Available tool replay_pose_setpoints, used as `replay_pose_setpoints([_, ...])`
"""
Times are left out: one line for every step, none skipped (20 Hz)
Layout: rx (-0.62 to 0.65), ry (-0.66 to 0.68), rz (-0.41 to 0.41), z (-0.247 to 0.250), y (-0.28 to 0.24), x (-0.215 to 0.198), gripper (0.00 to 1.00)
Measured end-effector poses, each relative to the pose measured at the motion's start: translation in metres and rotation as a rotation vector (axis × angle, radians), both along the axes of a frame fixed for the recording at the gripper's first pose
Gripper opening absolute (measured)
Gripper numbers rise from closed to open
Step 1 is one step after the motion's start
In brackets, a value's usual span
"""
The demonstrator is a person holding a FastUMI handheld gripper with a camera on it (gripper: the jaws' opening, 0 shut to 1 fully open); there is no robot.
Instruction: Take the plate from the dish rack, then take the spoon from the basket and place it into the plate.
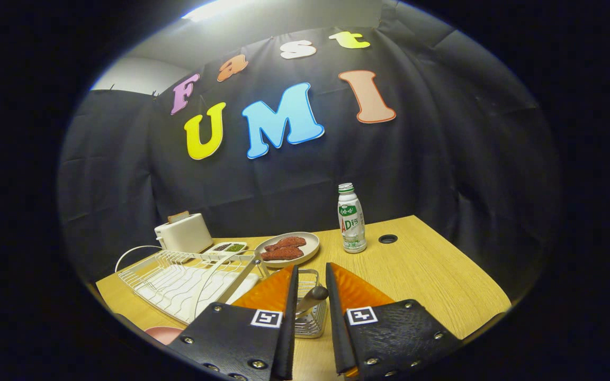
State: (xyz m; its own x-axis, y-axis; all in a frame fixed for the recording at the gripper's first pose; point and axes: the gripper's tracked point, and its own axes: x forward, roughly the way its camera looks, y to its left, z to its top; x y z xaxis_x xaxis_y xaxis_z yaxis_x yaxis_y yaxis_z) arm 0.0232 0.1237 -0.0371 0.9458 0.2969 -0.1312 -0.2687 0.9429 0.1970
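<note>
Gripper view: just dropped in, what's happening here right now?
The hand-held gripper is open, its fingers either side of the metal spoon handle standing in the small wire basket, not yet pressing on it. A pink plate lies on the wooden table in front of the white wire dish rack.

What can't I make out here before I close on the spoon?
- Spoon: its handle end shows between the open fingers; its bowl is down in the basket.
- Basket: the fingers cover its sides.
- Pink plate: mostly hidden by the gripper body.
- Dish rack: near corner covered by a finger.
</note>
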Motion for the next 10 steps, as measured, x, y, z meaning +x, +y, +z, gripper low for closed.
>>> replay_pose_setpoints([-0.002,0.002,0.007,-0.0001,0.0041,0.0000,0.24])
replay_pose_setpoints([-0.015,0.004,0.002,-0.0013,0.0036,0.0004,0.23])
replay_pose_setpoints([-0.019,-0.006,-0.004,0.0001,0.0027,0.0006,0.26])
replay_pose_setpoints([-0.015,-0.008,-0.011,0.0035,0.0026,-0.0039,0.19])
replay_pose_setpoints([-0.011,-0.006,-0.013,0.0002,0.0058,0.0000,0.19])
replay_pose_setpoints([-0.016,0.002,-0.017,-0.0019,0.0060,-0.0008,0.19])
replay_pose_setpoints([-0.017,0.004,-0.023,-0.0015,0.0067,0.0003,0.19])
replay_pose_setpoints([-0.019,0.019,-0.020,-0.0025,0.0084,0.0003,0.19])
replay_pose_setpoints([-0.015,0.040,-0.010,-0.0049,0.0115,0.0002,0.19])
replay_pose_setpoints([-0.003,0.054,-0.021,-0.0018,0.0107,0.0019,0.19])
